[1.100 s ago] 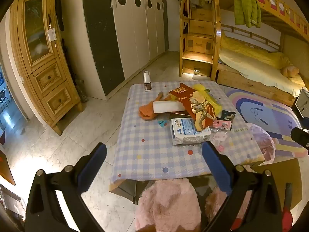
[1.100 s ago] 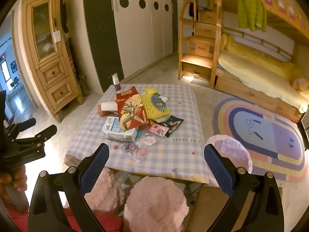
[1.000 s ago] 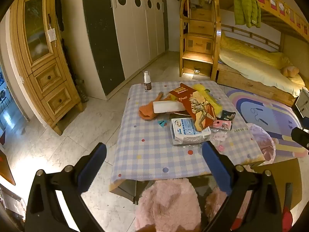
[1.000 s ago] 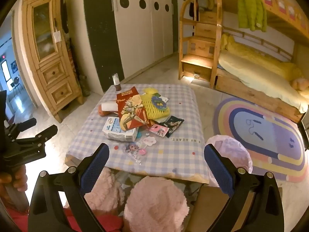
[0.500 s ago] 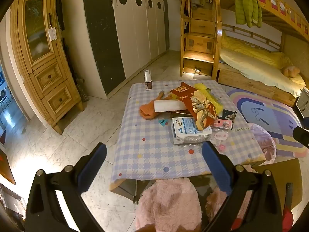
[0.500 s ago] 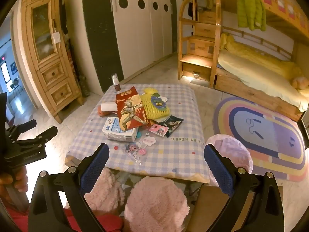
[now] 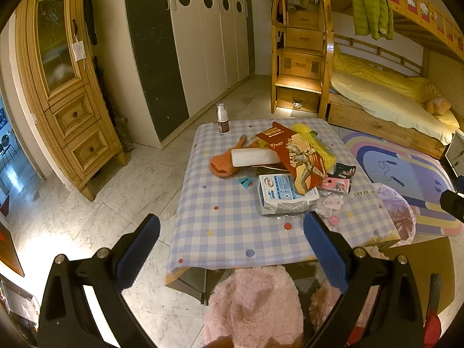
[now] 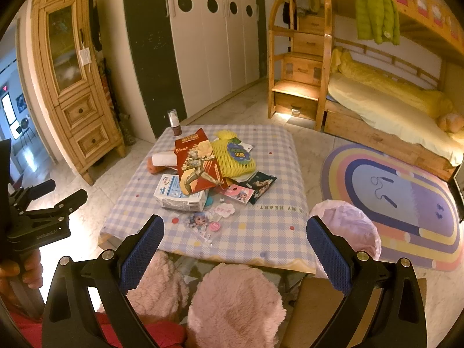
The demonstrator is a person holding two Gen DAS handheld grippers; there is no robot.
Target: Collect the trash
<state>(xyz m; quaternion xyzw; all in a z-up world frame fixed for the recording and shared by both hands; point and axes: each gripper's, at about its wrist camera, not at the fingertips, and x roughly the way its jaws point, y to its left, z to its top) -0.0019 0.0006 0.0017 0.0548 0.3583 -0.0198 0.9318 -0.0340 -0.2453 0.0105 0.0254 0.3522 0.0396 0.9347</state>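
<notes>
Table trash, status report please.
Both hand-held grippers, left and right, open, empty. Trash pile untouched on table. Bin bag alongside. Nothing blocking.

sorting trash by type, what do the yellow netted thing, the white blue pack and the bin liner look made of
Yellow netted thing: looks like foam mesh, matte, with an open lattice.
White blue pack: probably soft plastic film, slightly glossy and crumpled.
Bin liner: thin translucent pink plastic, wrinkled.

A wooden cabinet [image 7: 62, 92] stands left of white wardrobes [image 7: 208, 40] — a bunk bed [image 8: 385, 95] beside a rainbow rug [image 8: 403, 200].
</notes>
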